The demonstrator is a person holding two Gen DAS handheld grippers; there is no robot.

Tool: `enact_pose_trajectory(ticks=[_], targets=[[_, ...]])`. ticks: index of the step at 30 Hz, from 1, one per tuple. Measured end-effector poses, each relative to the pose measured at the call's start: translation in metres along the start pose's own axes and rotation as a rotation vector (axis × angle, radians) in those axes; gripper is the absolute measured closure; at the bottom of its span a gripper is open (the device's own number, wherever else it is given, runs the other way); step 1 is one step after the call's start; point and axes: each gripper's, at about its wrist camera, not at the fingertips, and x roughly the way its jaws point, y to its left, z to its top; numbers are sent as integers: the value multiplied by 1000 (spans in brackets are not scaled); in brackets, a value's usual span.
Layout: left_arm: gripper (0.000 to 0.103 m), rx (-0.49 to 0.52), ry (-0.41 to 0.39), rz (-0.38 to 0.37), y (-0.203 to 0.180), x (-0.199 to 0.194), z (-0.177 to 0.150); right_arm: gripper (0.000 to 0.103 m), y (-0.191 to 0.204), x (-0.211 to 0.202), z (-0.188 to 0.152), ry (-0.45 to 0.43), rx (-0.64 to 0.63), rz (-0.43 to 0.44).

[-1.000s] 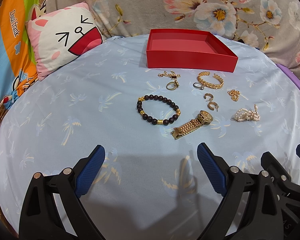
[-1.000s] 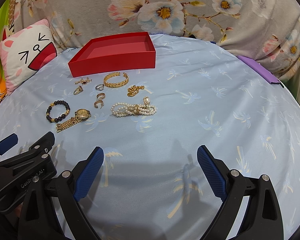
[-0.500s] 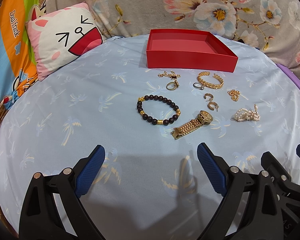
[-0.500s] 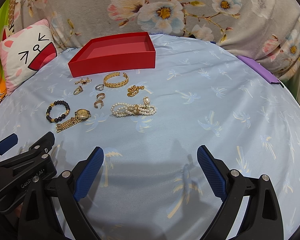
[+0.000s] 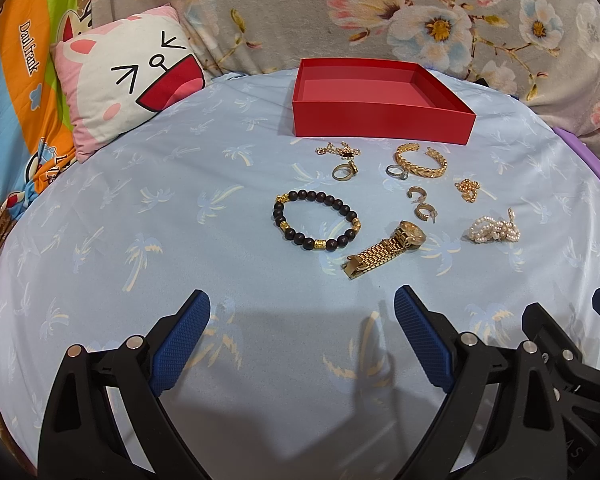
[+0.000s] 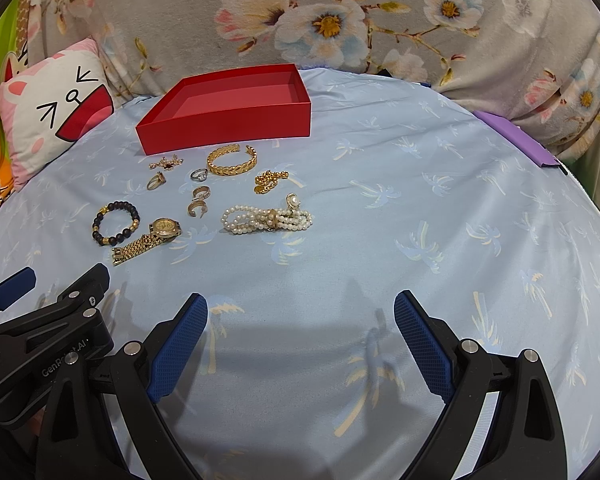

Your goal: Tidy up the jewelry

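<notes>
Smooth printed cloth, a pale blue bedsheet point(image 5: 140, 240), lies under polished jewellery. The watch point(image 5: 388, 248) shows glossy gold-toned metal links, as does the cuff bangle point(image 5: 420, 160) with its embossed, leaf-like surface. The beaded bracelet point(image 5: 316, 220) pairs dark, softly shining beads with gold-coloured spacers, while the pearl bracelet point(image 6: 266, 218) has a creamy, lustrous sheen. The red box point(image 5: 380, 120) looks matt, like card or paper board. The pillow point(image 5: 128, 80) is soft printed fabric. The left gripper point(image 5: 302, 340) and right gripper point(image 6: 300, 340) have black matt plastic arms, finely textured blue pads point(image 5: 180, 344) and shiny metal rivets.
</notes>
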Motion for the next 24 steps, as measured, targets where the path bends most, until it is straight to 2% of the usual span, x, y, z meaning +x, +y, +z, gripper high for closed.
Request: enact_pose_trajectory(ticks=[24], targets=[[12, -3, -1, -9, 1, 0, 0, 10, 2, 2, 0, 6, 7, 14]])
